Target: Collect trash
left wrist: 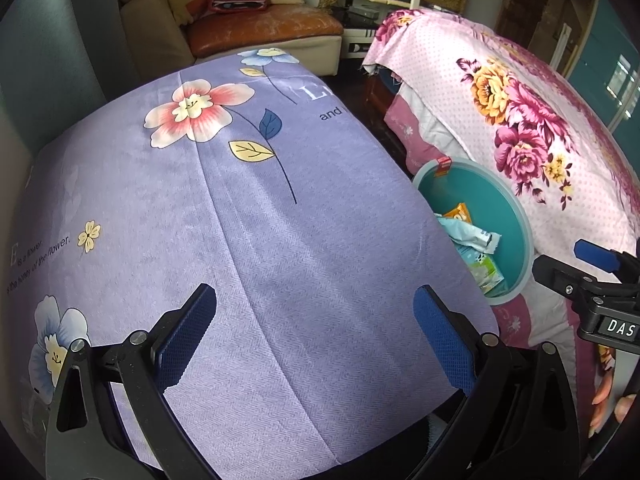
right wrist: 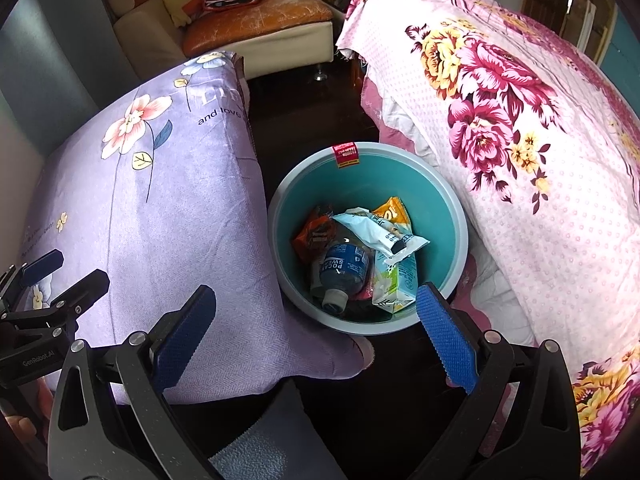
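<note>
I hold both grippers over a bedroom scene where the collecting looks close to done. The teal bin [right wrist: 448, 216] sits at the centre of the right wrist view, on the dark floor between a lilac-covered table [right wrist: 168, 216] on the left of the frame and a pink floral bed [right wrist: 540, 184] on the right. Inside the bin lie the trash: a blue-labelled bottle [right wrist: 344, 268] with its cap toward me, a white wrapper [right wrist: 380, 232] across it, an orange packet [right wrist: 394, 212] behind, a brown wrapper [right wrist: 312, 236] to the left and a green-and-white carton [right wrist: 394, 284] at lower right.

The right gripper [right wrist: 316, 328] hangs above the near rim of the bin, jaws spread wide with nothing between them. The left gripper [left wrist: 314, 336] hovers over the lilac cloth, its jaws equally wide apart and empty; in the left wrist view the cloth ahead of it shows no litter, and the bin [left wrist: 516, 216] peeks past the cloth's right edge.

My judgement: the step in hand is a last check for strays. To do it well I would sweep both cameras slowly across cloth, bed and floor, keeping the jaws wide so any find can be pinched at once, and stay clear of the fabric to avoid snagging it.
</note>
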Demonstrator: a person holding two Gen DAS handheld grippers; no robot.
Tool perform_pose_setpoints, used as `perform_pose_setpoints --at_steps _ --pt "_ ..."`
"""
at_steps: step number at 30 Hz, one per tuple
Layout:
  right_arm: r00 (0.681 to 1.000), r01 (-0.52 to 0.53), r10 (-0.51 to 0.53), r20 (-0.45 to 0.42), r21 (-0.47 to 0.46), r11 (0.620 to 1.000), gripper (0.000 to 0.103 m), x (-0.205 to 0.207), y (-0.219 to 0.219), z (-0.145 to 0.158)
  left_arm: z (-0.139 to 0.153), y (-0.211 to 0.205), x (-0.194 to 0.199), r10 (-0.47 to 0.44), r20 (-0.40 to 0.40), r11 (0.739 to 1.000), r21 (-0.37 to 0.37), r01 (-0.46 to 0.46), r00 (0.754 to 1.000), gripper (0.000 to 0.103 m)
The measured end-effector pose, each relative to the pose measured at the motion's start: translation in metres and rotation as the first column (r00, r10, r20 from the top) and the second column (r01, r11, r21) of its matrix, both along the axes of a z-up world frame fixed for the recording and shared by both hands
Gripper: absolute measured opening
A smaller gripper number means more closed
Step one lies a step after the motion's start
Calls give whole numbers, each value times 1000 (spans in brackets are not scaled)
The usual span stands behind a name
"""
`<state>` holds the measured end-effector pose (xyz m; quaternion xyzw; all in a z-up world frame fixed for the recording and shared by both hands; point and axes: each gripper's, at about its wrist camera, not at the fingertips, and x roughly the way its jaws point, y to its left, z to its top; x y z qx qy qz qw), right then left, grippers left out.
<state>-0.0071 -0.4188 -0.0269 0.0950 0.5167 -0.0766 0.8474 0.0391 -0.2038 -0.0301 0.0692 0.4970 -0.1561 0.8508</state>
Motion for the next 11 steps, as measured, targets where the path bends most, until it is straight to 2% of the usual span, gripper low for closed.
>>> perform_pose_setpoints --at_steps 11 --pt "1000 -12 12 -14 -12 1000 96 3 9 -2 -8 7 -2 24 -17 1000 -1 -24 1000 99"
